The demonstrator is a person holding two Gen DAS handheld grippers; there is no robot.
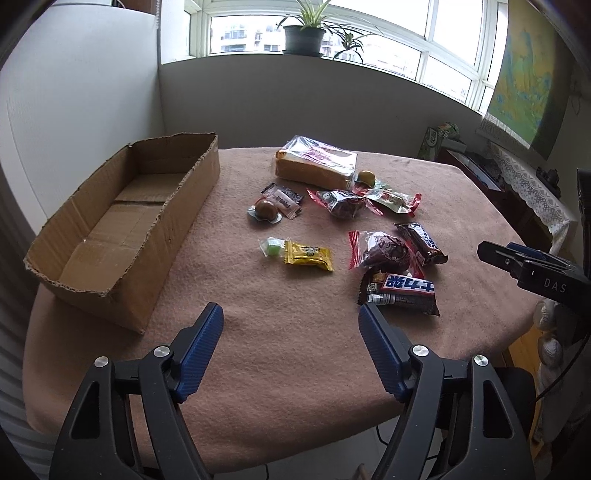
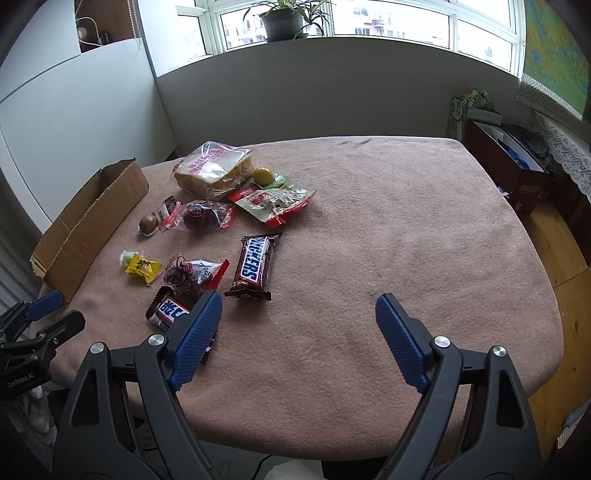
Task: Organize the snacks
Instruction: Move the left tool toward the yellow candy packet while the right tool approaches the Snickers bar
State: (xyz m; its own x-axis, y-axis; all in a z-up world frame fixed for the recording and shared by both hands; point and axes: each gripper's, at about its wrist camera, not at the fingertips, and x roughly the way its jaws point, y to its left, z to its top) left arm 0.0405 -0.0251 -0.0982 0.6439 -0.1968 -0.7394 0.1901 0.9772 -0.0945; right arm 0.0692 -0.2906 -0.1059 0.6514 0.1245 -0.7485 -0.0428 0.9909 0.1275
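Note:
Several snacks lie scattered on the pink-clothed table [image 1: 280, 369]: a bagged bread loaf [image 1: 314, 162], a Snickers bar [image 2: 255, 267], a second brown bar with blue lettering [image 1: 400, 291], a yellow candy packet [image 1: 308, 255], red-wrapped dates [image 1: 384, 251] and small round sweets. An empty cardboard box [image 1: 122, 225] stands at the left. My left gripper [image 1: 290, 321] is open over bare cloth, the lettered bar just beyond its right finger. My right gripper [image 2: 299, 310] is open too, its left finger over that same bar [image 2: 168, 310]. Nothing sits between either pair of pads.
A potted plant [image 1: 304, 35] stands on the windowsill behind the table. A dark wooden cabinet with a lace cover [image 2: 517, 162] sits to the right, with wooden floor [image 2: 561, 236] beside it. The table's near edge lies just under both grippers.

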